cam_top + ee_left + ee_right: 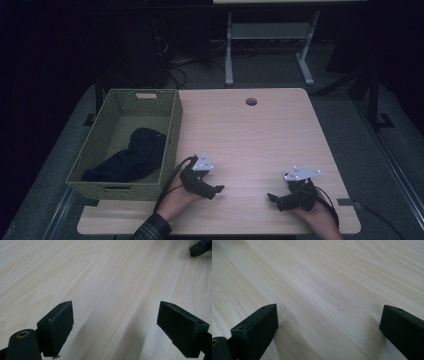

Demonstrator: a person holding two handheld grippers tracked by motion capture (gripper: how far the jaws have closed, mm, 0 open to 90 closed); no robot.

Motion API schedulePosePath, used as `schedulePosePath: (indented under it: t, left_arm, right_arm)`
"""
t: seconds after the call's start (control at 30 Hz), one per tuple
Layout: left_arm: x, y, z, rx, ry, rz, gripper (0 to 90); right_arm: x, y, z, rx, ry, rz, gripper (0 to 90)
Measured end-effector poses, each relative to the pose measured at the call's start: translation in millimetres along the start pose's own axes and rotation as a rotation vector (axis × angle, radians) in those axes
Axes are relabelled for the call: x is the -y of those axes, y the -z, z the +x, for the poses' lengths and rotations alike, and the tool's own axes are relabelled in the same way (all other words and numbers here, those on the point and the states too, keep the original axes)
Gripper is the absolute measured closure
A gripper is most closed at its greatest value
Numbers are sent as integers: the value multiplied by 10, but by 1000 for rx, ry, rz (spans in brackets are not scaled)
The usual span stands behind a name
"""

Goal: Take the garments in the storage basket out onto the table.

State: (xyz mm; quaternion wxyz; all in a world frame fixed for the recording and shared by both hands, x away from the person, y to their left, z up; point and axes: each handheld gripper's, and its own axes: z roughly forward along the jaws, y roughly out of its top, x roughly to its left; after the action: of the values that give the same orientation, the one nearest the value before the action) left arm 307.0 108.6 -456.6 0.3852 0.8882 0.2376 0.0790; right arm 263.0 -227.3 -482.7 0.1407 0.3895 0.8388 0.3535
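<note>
A green woven basket (173,131) stands at the table's left side, with a dark cloth (131,156) lying inside it. My left gripper (218,190) rests low over the light wood table (250,135) just right of the basket's near corner, pointing right. Its jaws stand wide apart with bare wood between them, and my left gripper (115,327) is open. My right gripper (272,198) sits near the front right of the table, pointing left toward the other one. In its own view my right gripper (329,325) is open over bare wood. The tip of the right gripper (200,247) appears far off in the left gripper view.
A round cable hole (251,101) sits near the table's far edge. Beyond the table is a dark floor with cables and the white legs of another table (229,50). The table's front edge lies close to both hands.
</note>
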Motion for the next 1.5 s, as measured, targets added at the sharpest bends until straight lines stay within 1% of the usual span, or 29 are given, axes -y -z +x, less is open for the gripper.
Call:
schedulePosePath:
  t: [0.03, 0.07, 0.13, 0.17, 0.37, 0.4, 0.53, 0.6, 0.73, 0.8, 0.83, 0.97, 1.0, 1.07, 1.17, 1.23, 1.43, 1.47, 1.5]
  left_arm:
    - [-9, 4, -2, 3, 1, -4, 135]
    - [-20, 14, 6, 5, -12, 2, 135]
    - [-29, 16, 3, 4, -9, -1, 135]
    - [-46, 24, 13, 4, -18, -1, 135]
    - [-92, 47, 36, 6, -18, -1, 135]
    - [-99, 52, 40, 9, -12, -2, 135]
    - [-117, 67, 47, 9, -16, 1, 135]
    - [-126, 76, 49, 18, -6, -4, 135]
    - [-131, 80, 51, 27, -12, 3, 135]
    - [-136, 78, 42, 32, -5, -1, 135]
    - [-142, 88, 45, 33, -14, 7, 135]
    - [-167, 111, 42, 38, -21, 5, 135]
    - [-175, 116, 38, 36, -16, -1, 135]
    - [-195, 137, 42, 33, -26, -1, 135]
    - [-221, 161, 42, 35, -12, -13, 136]
    - [-233, 168, 45, 36, -18, -12, 136]
    - [-267, 199, 43, 42, -16, -5, 137]
    - [-281, 212, 41, 45, -14, -10, 137]
    - [-290, 222, 46, 47, -19, -4, 136]
  right_arm:
    - [0, 0, -1, 0, 0, 0, 16]
    - [0, 0, 0, 0, 0, 0, 16]
    - [0, 0, -1, 0, 1, 0, 16]
    - [0, 0, 0, 0, 0, 0, 16]
    - [1, 1, -2, 0, 3, 1, 16]
    - [0, 0, 0, 0, 0, 0, 16]
    - [0, 0, -1, 0, 1, 0, 16]
    - [0, 0, 0, 0, 0, 0, 16]
    - [0, 0, -1, 0, 1, 0, 16]
    - [1, 1, -3, 0, 4, 1, 16]
    - [1, 1, -2, 0, 3, 1, 16]
    - [0, 0, 0, 0, 1, 0, 16]
    - [0, 0, -1, 0, 1, 0, 16]
    - [1, 1, -3, 0, 4, 1, 16]
    - [0, 0, 0, 0, 0, 0, 16]
    - [0, 0, 0, 0, 0, 0, 16]
    - [0, 0, 0, 0, 1, -1, 16]
    - [0, 0, 0, 0, 1, 0, 16]
    - [1, 0, -3, 0, 4, 0, 16]
